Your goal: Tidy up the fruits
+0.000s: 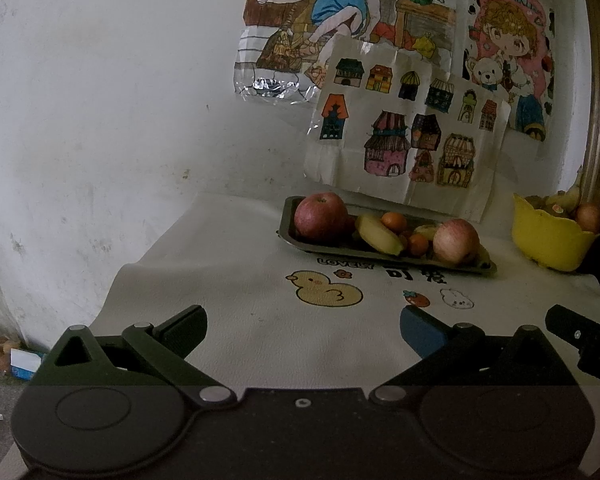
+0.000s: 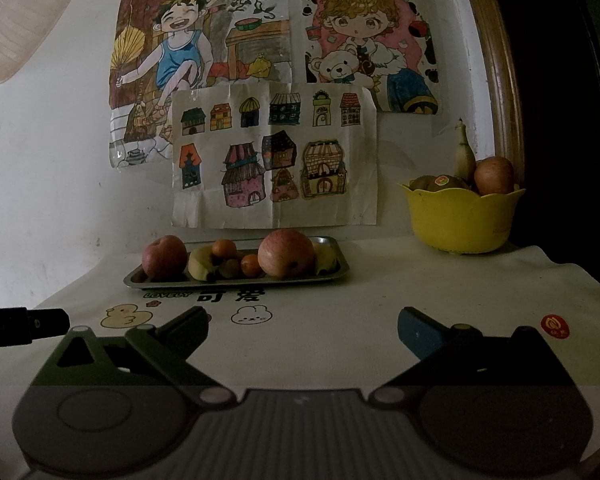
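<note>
A metal tray [image 2: 336, 274] at the back of the table holds two red apples [image 2: 165, 257] [image 2: 286, 253], bananas [image 2: 199, 266] and small oranges [image 2: 224, 248]. It also shows in the left wrist view [image 1: 286, 236]. A yellow bowl [image 2: 460, 220] at the back right holds an apple, a banana and kiwis; it also shows in the left wrist view [image 1: 548, 244]. My left gripper [image 1: 303, 328] is open and empty, low over the mat, well short of the tray. My right gripper [image 2: 303, 328] is open and empty, also short of the tray.
A white mat [image 2: 340, 328] with cartoon prints covers the table. Drawings [image 2: 276, 156] hang on the wall right behind the tray. A wooden frame [image 2: 500, 80] stands at the right. A small red sticker [image 2: 555, 325] lies on the mat at right. The table's left edge drops to a littered floor [image 1: 4, 360].
</note>
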Demonstrator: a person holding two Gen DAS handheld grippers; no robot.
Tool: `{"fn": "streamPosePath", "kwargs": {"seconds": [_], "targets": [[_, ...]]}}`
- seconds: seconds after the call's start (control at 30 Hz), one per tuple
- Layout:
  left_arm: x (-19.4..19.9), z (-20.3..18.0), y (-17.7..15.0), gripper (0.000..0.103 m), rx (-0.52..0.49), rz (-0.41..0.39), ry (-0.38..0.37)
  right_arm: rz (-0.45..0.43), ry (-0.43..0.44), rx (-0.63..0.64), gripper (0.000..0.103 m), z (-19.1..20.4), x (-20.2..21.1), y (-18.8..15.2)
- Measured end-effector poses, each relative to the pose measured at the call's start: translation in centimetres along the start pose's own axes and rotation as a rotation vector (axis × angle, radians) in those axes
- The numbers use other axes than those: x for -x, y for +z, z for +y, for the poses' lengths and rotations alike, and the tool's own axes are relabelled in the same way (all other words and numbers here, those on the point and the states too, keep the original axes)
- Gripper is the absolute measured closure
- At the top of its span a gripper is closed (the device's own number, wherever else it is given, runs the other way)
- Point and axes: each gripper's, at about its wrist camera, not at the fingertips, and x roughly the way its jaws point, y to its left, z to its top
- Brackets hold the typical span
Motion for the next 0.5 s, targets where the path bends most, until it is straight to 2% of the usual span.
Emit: {"fn": "streamPosePath", "kwargs": {"seconds": [0.2,0.37,0.5], "targets": [[-0.2,-0.5,-0.4,0.001,-0.038,0.028,0.048,0.0,0.0,0.0,0.0,0.0,0.0,0.0],[-0.6,-0.5,-0.9,0.001,-0.019,0.086,0.019,0.0,0.0,0.0,0.0,0.0,0.0,0.0],[-0.4,-0.7,-1.1,0.001,-0.026,0.083,0.01,-0.001,-0.001,-0.002,0.0,0.0,0.0,0.0]]}}
